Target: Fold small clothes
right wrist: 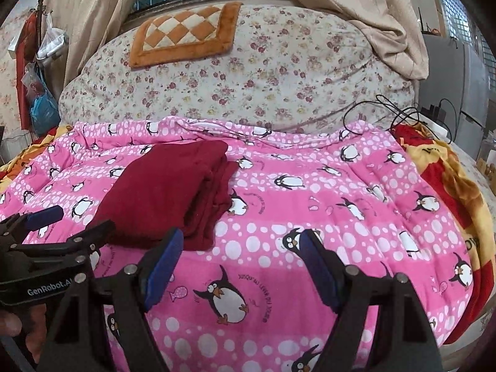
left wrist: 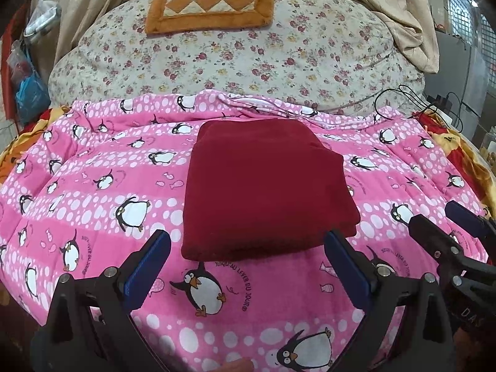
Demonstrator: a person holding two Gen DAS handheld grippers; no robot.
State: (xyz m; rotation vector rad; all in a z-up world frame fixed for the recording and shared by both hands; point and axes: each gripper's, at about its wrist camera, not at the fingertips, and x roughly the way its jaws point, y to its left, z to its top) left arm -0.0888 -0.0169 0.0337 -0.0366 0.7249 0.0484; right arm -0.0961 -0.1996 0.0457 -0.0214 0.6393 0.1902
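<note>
A dark red garment (left wrist: 266, 186) lies folded into a thick rectangle on the pink penguin quilt (left wrist: 93, 192). In the right wrist view the red garment (right wrist: 167, 192) shows its stacked layers along its right side. My left gripper (left wrist: 245, 248) hangs just in front of the garment's near edge, open, nothing between its blue pads. My right gripper (right wrist: 240, 248) is open over bare pink quilt (right wrist: 310, 204), to the right of the garment. Each gripper also shows in the other's view: the right gripper (left wrist: 440, 217) at the right, the left gripper (right wrist: 74, 220) at the left, both open.
A floral duvet (left wrist: 235, 62) is heaped behind the quilt, with an orange checkered cushion (left wrist: 214, 0) on top. Beige curtains (left wrist: 387, 9) hang at both sides. Black cables (right wrist: 400, 114) lie at the quilt's far right corner. A red-and-yellow blanket (right wrist: 449, 186) runs along the right edge.
</note>
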